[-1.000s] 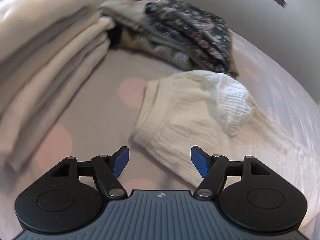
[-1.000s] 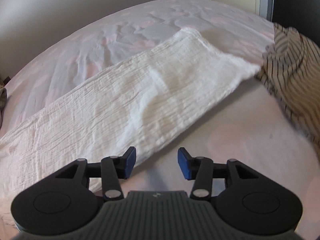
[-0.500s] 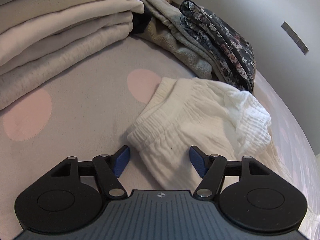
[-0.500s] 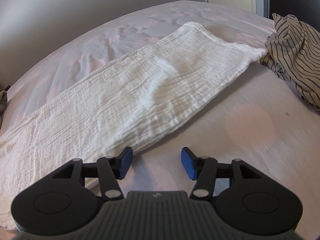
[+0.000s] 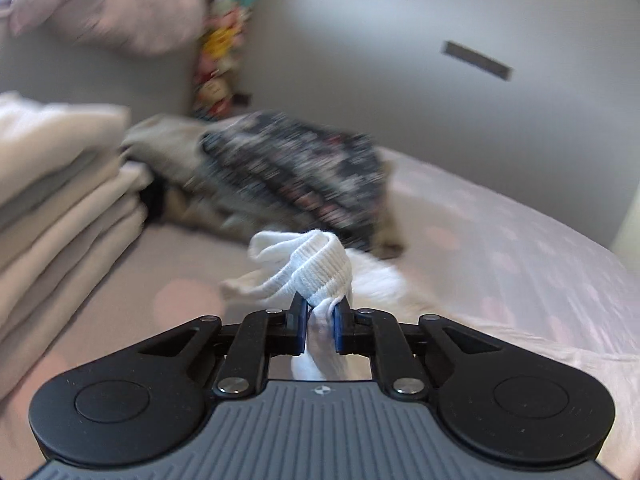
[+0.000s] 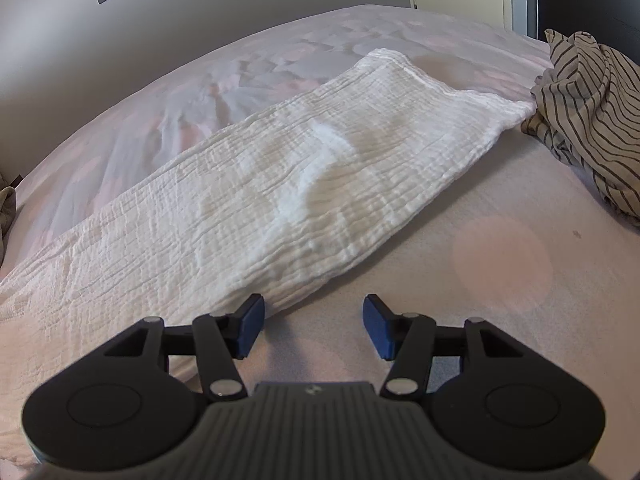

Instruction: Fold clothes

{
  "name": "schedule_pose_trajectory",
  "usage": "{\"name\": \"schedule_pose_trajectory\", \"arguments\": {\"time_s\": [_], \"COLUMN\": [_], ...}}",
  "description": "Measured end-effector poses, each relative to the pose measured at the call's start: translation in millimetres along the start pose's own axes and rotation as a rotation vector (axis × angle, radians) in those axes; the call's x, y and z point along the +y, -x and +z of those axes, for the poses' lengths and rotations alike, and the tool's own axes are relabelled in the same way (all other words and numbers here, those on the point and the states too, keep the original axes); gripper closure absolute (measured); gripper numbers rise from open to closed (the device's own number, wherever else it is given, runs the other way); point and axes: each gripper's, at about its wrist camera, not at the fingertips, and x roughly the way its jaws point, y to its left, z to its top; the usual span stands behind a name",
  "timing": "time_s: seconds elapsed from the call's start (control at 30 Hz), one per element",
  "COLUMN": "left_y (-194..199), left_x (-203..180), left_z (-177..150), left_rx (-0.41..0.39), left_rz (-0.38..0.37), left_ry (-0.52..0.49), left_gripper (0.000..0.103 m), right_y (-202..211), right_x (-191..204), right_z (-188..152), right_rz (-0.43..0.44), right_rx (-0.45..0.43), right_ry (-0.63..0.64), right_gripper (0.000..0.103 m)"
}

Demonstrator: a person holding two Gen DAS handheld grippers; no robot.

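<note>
White crinkled trousers lie on the bed. In the left wrist view my left gripper (image 5: 320, 326) is shut on their elastic waistband (image 5: 316, 266) and holds it lifted off the sheet; the view is blurred. In the right wrist view the trouser leg (image 6: 320, 184) stretches flat from lower left to upper right. My right gripper (image 6: 314, 326) is open and empty, low over the sheet at the leg's near edge, its left fingertip (image 6: 250, 324) beside the fabric.
A stack of folded cream laundry (image 5: 60, 208) sits at the left. A dark floral garment (image 5: 296, 176) lies on a pile behind the waistband. A crumpled striped shirt (image 6: 592, 112) lies at the right. The bed sheet (image 6: 500, 264) has pink dots.
My left gripper closed on the waistband and lifted it, tilting its view up. My right gripper edged forward along the leg and stayed open.
</note>
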Motion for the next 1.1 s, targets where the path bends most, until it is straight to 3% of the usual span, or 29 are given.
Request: {"name": "schedule_pose_trajectory", "arguments": {"time_s": [0.2, 0.53, 0.63, 0.77, 0.97, 1.03, 1.1], "left_y": [10.6, 5.3, 0.5, -6.8, 6.0, 12.1, 20.1], "left_x": [-89.6, -197.5, -210.4, -211.4, -213.5, -211.5, -208.4], "left_z": [-3.2, -106.4, -136.1, -160.2, -165.4, -162.2, -158.2], "left_rx": [0.001, 0.167, 0.218, 0.312, 0.286, 0.277, 0.266], "left_rz": [-0.150, -0.255, -0.247, -0.252, -0.271, -0.288, -0.300], "left_ry": [-0.175, -0.628, -0.759, -0.816, -0.910, -0.905, -0.896], "left_gripper": [0.094, 0.094, 0.094, 0.093, 0.092, 0.083, 0.072], "right_y": [6.1, 20.8, 23.3, 25.0, 35.7, 40.7, 44.8], "right_x": [-2.2, 7.5, 12.3, 19.7, 32.9, 39.8, 48.7], "right_z": [-1.1, -2.9, -2.8, -3.7, -6.7, -9.1, -12.5], "right_rz": [0.011, -0.023, -0.005, 0.011, 0.088, 0.137, 0.199], "right_rx": [-0.002, -0.078, -0.094, -0.107, -0.153, -0.167, -0.170], "right_ry": [-0.013, 0.074, 0.098, 0.138, 0.193, 0.217, 0.246], "right_gripper": [0.044, 0.044, 0.044, 0.044, 0.045, 0.047, 0.058]}}
